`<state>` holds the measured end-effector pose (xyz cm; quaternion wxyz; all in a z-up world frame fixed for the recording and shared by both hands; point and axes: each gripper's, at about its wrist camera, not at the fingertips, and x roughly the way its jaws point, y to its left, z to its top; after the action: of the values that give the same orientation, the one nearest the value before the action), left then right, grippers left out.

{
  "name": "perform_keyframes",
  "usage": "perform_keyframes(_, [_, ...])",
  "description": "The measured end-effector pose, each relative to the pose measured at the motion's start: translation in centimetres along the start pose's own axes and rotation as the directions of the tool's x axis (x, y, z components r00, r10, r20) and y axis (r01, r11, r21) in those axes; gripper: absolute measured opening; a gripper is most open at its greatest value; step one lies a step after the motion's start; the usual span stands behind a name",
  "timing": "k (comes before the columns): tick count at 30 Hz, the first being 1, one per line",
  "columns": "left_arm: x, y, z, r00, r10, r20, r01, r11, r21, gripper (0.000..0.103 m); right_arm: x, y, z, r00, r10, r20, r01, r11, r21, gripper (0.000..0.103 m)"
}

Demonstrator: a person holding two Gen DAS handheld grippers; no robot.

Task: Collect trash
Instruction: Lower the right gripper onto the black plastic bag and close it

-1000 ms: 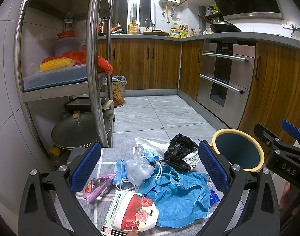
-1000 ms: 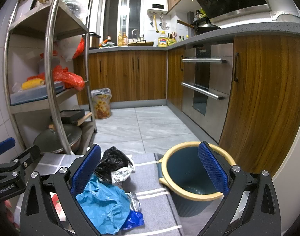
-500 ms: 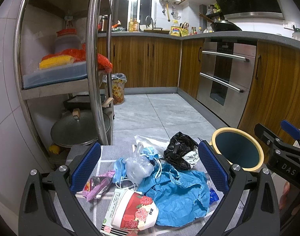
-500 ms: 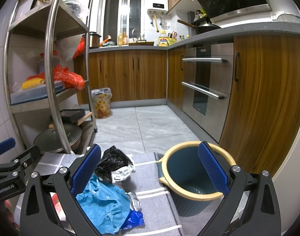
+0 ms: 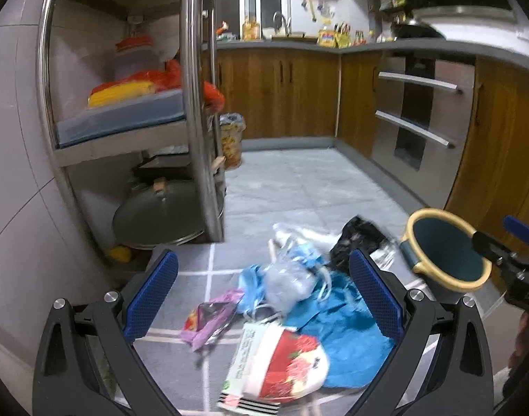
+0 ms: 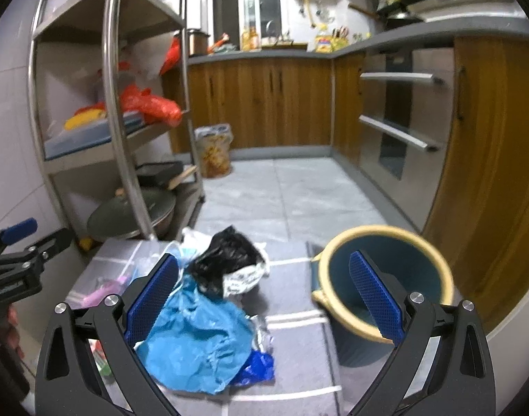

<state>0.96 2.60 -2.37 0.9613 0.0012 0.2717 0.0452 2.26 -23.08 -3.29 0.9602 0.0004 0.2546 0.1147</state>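
A pile of trash lies on a grey checked mat (image 5: 181, 343): a red-and-white paper cup (image 5: 281, 367), crumpled blue paper (image 5: 347, 339), a clear plastic bag (image 5: 288, 277), a purple wrapper (image 5: 212, 319) and a black bag (image 5: 361, 239). A blue bin with a yellow rim (image 5: 444, 256) stands to the right. My left gripper (image 5: 264, 298) is open above the pile, holding nothing. My right gripper (image 6: 264, 301) is open and empty, between the blue paper (image 6: 198, 339), black bag (image 6: 226, 260) and bin (image 6: 385, 277).
A steel shelf rack (image 5: 195, 104) with a pan lid (image 5: 160, 211) stands at the left. Wooden cabinets and an oven (image 5: 413, 124) line the right and back. A lined waste basket (image 5: 231, 142) stands on the tiled floor.
Both grippers have shifted: the left view has swung left and back a little, the right view has swung left toward the pile. Both stay open.
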Motion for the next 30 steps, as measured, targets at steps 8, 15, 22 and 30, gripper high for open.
perform_keyframes(8, [0.3,0.3,0.1,0.998,0.037,-0.043,-0.035,0.998,0.046,0.098,2.3,-0.7,2.2,0.998,0.037,-0.055,-0.036,0.999,0.029,0.097])
perform_keyframes(15, [1.9,0.6,1.1,0.998,0.018,-0.067,-0.017,1.000,0.016,0.098,6.0,-0.5,3.7,0.991,0.087,-0.101,-0.080,0.994,0.071,0.086])
perform_keyframes(22, [5.4,0.0,2.5,0.994,-0.007,-0.112,0.007,1.000,-0.008,0.095,10.5,-0.4,4.1,0.971,0.137,-0.195,-0.118,0.987,0.106,0.065])
perform_keyframes(30, [11.5,-1.2,2.0,0.971,-0.065,-0.230,0.070,0.997,0.014,0.068,14.2,-0.1,4.3,0.955,0.163,-0.249,-0.142,0.985,0.102,0.047])
